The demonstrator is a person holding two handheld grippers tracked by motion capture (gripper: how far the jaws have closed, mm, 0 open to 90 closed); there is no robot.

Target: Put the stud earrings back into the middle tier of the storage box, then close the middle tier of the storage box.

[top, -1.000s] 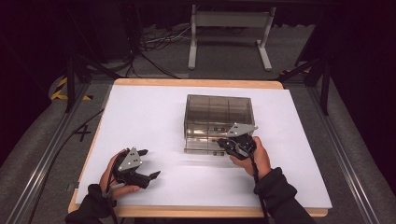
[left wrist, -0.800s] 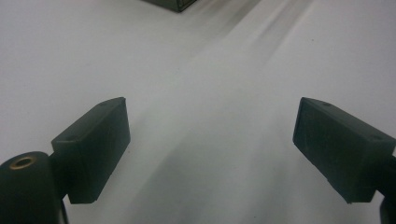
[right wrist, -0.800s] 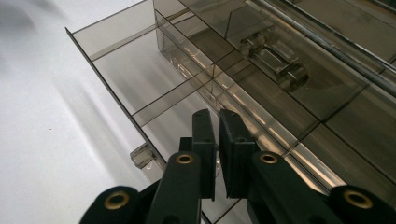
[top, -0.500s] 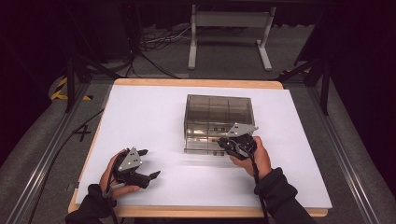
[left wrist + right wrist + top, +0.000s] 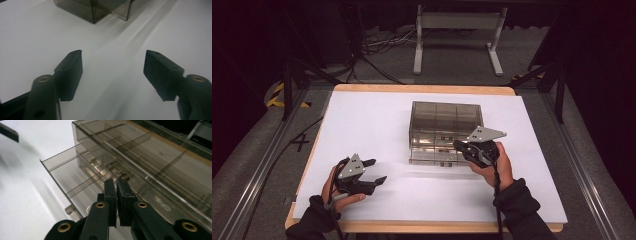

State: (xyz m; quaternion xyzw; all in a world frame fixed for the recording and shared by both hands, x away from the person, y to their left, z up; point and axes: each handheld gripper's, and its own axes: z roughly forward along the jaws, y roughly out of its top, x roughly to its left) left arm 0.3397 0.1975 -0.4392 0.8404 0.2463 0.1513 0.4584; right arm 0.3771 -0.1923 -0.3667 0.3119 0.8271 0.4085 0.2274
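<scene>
A smoky clear drawer box [image 5: 444, 120] stands on the white table [image 5: 362, 120], right of the middle. Its lowest drawer [image 5: 432, 161] is pulled out toward me; the right gripper view shows that drawer [image 5: 65, 172] and its divided trays. My right gripper [image 5: 459, 146] is at the box's front right, just above the drawer, shut [image 5: 116, 180], and I see nothing between its pads. My left gripper [image 5: 377, 170] rests near the front left, well apart from the box [image 5: 92, 10]. It is open [image 5: 113, 53]; its jaws have just been closing on nothing.
The table has a wooden rim [image 5: 422, 89] and drops off on all sides. A metal stand [image 5: 457, 22] and cables [image 5: 382, 45] lie on the dark floor behind. Bare white surface lies between my two hands.
My right hand has lifted a little at the box's front. The left hand has stayed in place.
</scene>
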